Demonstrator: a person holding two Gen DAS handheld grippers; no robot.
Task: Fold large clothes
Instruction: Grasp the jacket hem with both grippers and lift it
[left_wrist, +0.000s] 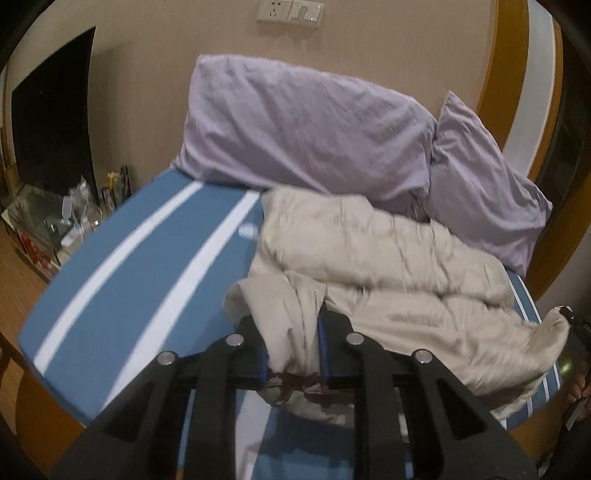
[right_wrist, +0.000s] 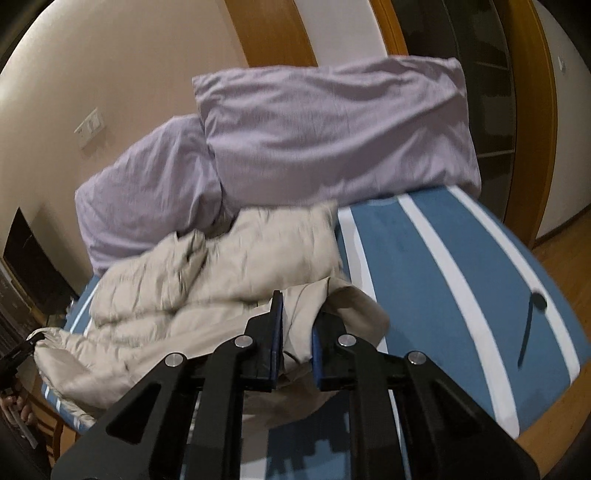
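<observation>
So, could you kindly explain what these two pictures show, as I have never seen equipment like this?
There is no robot here: a person holds a two-finger clamp in each hand, and each clamp carries a wide-angle camera looking along its fingers. One picture comes from the left gripper, the other from the right gripper. Both are shut on bunched cloth of a beige padded jacket, each at a different spot on its near edge. The jacket lies on a blue mattress with white stripes. Behind it, two lilac pillows lean against the wall. The jacket is to be folded.
</observation>
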